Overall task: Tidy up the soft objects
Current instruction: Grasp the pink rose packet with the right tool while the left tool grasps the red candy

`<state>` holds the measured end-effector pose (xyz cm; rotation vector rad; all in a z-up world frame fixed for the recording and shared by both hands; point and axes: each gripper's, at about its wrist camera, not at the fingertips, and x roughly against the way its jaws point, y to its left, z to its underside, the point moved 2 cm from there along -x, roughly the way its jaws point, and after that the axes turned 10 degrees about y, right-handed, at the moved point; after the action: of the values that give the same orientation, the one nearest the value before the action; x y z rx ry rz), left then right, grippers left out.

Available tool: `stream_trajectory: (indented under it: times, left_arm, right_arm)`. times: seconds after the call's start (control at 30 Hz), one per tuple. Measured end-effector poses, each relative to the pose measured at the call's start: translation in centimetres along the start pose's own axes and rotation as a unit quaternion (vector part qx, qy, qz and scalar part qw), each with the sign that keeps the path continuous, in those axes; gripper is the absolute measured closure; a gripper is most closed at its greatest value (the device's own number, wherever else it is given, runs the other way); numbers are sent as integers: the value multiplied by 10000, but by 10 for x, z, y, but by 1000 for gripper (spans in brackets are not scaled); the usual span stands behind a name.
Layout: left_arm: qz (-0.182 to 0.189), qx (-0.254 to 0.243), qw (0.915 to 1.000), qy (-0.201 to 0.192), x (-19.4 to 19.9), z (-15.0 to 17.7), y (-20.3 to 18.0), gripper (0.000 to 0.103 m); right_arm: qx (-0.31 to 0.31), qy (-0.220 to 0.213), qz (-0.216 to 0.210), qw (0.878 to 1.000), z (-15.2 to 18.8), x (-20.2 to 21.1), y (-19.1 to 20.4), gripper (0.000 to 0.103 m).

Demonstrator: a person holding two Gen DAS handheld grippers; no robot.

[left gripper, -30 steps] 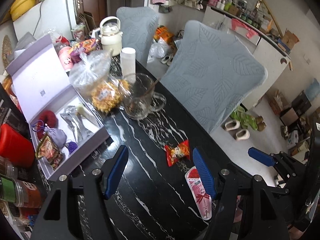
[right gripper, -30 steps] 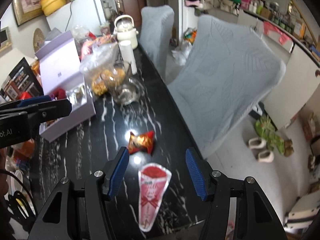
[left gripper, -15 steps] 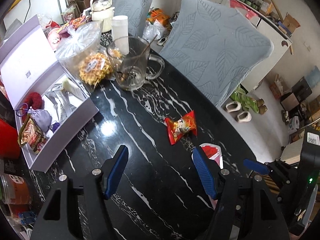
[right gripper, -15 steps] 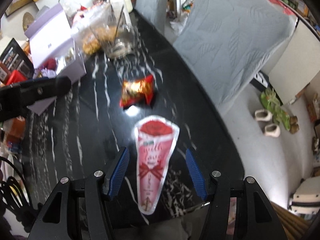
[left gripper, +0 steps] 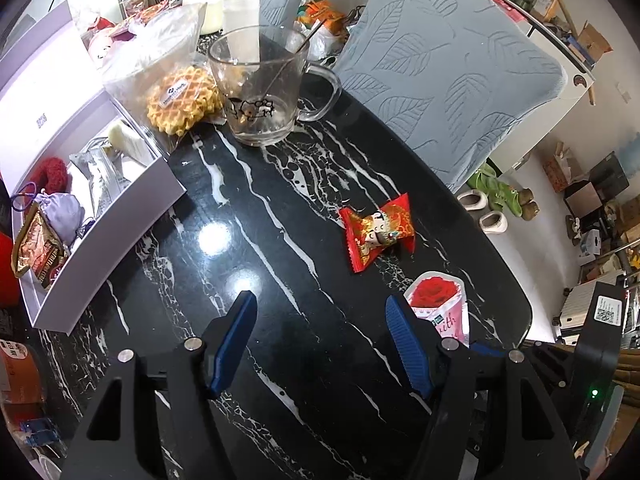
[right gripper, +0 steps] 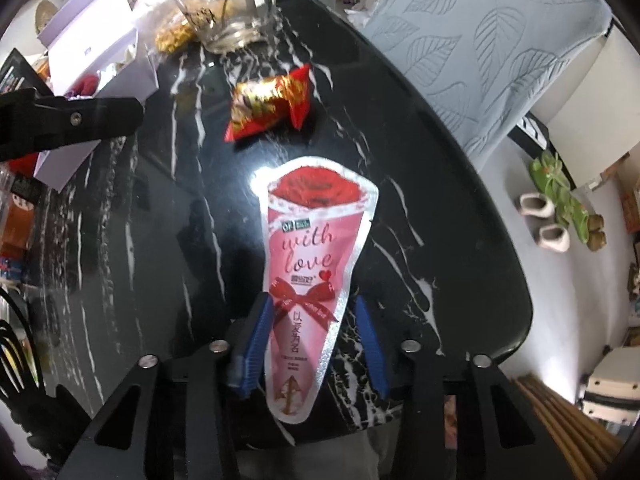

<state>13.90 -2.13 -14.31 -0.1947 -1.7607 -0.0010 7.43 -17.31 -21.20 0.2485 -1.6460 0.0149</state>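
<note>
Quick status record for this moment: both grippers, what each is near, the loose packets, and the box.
right gripper: jaws just closing around the pink rose pouch; left pad at its edge, gap at right pad
left gripper: open, above bare black marble table
red candy packet: loose on table, beyond the pouch
open white box: left side, already holds several soft items
</note>
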Motion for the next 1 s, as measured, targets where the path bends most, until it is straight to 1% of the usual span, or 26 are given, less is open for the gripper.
stream_trajectory:
  times: [0.23, 0.5, 0.73, 1.0]
  left_arm:
    - [-40, 110, 9999, 90, -12, -5, 2, 36]
    - [-82, 167, 9998, 51, -12, -18, 0, 36]
    - [55, 196, 9998, 40, -15, -37, -11, 36]
    - [233, 36, 9996, 148, -37, -57, -34, 36]
  right_arm:
    - [239, -214, 91, 9994, -9, -1, 2, 66]
    - [120, -351, 153, 9992, -28, -2, -14, 67]
    - [97, -407, 219, 9989, -50, -1, -37, 67]
    - [314, -437, 211, 9983, -68, -1, -54, 67]
